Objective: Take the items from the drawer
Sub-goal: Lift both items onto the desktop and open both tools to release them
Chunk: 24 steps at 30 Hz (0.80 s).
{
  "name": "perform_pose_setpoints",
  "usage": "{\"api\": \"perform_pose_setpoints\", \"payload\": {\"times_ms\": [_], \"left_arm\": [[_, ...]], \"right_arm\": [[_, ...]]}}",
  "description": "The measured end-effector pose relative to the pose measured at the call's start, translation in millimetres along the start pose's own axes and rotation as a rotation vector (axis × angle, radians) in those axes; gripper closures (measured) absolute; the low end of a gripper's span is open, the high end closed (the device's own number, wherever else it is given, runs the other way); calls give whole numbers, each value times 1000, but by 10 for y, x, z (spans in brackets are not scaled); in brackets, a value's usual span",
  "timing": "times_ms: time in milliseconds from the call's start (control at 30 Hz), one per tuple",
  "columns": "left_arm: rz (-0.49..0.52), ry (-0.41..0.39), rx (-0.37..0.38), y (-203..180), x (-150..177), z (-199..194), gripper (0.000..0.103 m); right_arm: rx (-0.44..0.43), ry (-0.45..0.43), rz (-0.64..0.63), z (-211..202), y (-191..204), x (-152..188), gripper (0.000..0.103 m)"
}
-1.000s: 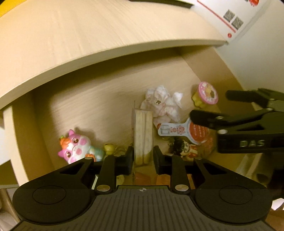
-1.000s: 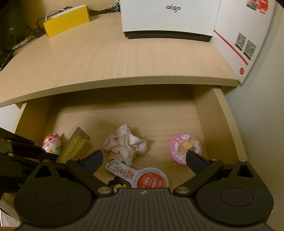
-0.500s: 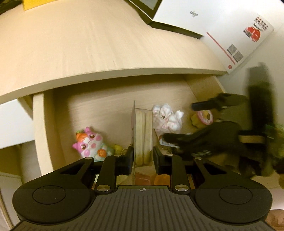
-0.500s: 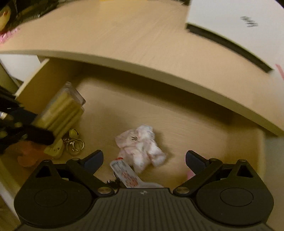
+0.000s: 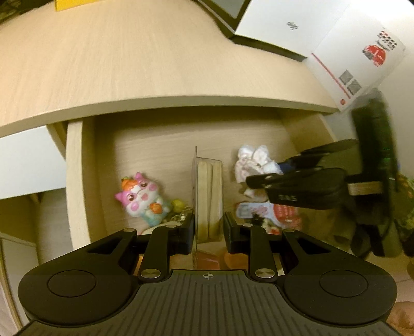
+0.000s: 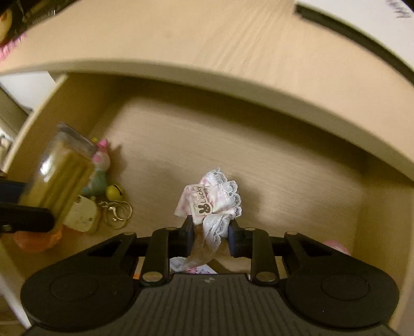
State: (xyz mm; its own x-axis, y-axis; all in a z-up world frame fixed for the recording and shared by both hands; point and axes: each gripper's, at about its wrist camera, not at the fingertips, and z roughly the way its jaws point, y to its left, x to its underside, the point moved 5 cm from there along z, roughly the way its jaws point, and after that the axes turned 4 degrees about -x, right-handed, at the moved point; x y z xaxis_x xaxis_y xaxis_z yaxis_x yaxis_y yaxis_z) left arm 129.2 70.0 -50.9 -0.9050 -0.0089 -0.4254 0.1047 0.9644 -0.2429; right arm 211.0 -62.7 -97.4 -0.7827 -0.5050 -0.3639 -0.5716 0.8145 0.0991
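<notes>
You are at a light wood desk [image 5: 155, 64] in what looks like a home room or study. Its open drawer [image 6: 258, 160] holds personal odds and ends: a pink toy figure [image 5: 141, 196], a lacy fabric scrunchie [image 6: 214, 199], key rings [image 6: 117, 210]. At the desk's far edge sit a white box [image 5: 284, 23] and a printed carton [image 5: 362, 62].

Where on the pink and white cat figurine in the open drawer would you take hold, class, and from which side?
Grip the pink and white cat figurine across its narrower body below the head, coming from above. It lies flat on the wooden drawer floor near the left wall, so only its flanks are open to the fingers. The yellow bell and metal key rings crowd its lower end.
</notes>
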Motion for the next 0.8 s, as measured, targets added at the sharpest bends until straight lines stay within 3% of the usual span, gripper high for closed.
{"api": "perform_pose_setpoints", "payload": {"times_ms": [133,267,500,667,800], "left_arm": [[13,-34,20,-141,-55,-87,76],[-5,-130,55,-172,-339,-333,76],[-4,-336,82,-2,-1223,-849,76],[-26,-400,85,244,-1811,-824,76],[-70,-424,93,499,-2143,-624,76]], "right_arm": [[-15,-99,46,-409,-3,47,79],[-29,-205,83,-838,-84,-54,79],[-65,-461,84,-1601,-181,-814,79],[-38,-544,35,-1663,-82,-1375,79],[6,-543,17,-1462,-59,-1787,79]]}}
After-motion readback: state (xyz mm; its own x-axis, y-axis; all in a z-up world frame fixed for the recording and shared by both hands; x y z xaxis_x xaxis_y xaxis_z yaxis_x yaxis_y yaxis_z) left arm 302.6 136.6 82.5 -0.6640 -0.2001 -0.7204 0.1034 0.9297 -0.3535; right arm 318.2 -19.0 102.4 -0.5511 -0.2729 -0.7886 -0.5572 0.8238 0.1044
